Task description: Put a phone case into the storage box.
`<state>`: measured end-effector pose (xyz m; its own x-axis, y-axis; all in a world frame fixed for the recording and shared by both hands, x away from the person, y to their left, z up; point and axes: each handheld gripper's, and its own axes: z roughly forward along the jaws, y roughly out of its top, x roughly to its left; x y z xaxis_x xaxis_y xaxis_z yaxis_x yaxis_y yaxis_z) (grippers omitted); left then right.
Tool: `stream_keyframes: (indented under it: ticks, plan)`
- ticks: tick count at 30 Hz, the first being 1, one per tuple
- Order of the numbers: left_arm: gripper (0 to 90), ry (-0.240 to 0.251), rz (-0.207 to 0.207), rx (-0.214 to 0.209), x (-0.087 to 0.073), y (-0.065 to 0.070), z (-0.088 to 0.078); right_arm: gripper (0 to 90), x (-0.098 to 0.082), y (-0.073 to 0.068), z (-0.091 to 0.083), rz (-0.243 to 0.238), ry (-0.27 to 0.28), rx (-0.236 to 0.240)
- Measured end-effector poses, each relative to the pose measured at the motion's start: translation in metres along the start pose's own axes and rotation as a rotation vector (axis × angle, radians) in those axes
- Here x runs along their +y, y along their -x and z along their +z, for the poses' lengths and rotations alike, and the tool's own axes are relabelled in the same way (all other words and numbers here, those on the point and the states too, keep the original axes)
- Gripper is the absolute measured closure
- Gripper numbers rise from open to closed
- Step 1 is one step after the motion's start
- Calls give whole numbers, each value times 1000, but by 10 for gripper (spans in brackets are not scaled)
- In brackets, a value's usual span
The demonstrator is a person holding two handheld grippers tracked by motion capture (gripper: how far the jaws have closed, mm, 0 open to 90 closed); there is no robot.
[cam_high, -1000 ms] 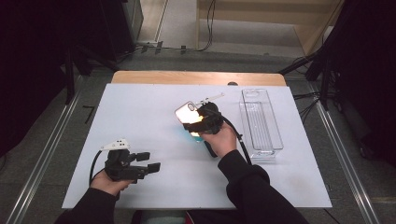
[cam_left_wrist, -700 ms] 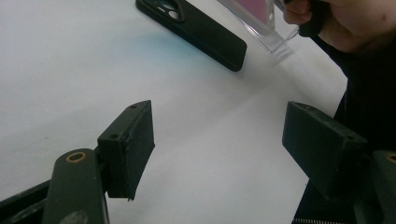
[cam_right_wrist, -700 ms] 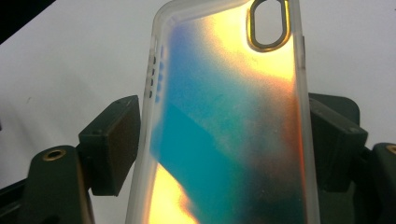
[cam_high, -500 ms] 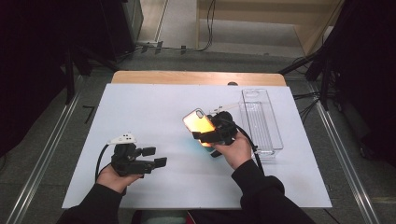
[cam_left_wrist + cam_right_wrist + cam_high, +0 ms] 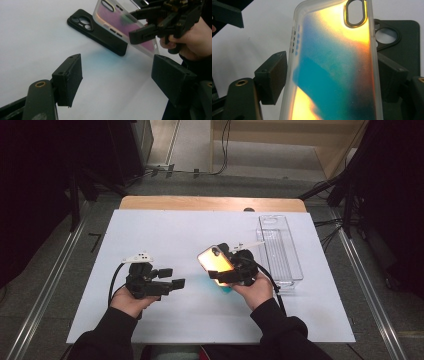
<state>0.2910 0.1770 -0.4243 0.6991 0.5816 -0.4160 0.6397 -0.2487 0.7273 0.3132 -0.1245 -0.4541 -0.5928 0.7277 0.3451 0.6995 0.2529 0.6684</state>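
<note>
- The desk (image 5: 150, 227), white-topped: we hold both grippers over its near half, with a clear tray (image 5: 280, 251) lying along the right edge, well apart from the work.
- The right gripper (image 5: 231, 270), near the middle of the desk: its jaws clamp the long sides of an iridescent phone case (image 5: 334, 62), lifted off the surface and tilted. We judge the grip risky, as the pads bear on thin, springy walls and the case could bow and pop free.
- The left gripper (image 5: 117, 75), towards the near left corner: its jaws stand wide with nothing between them, pointing at the case. If we close in off-centre, we may knock the case out of the other grip.
- The black phone (image 5: 100, 32), flat on the desk just under the raised case: a dropped case would land on it, or a low pass could shove it askew.
</note>
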Motion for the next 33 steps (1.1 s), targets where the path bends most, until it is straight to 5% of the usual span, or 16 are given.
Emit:
stream_keyframes:
  ticks: [14,23,33]
  plan:
    - [254,-2,2,7,19,7,7,198,-10,-12,6,124,47,63]
    - [255,2,-39,6,27,5,11,201,-16,-16,10,203,116,127]
    - [258,1,-79,39,38,3,19,201,-21,-19,10,262,171,144]
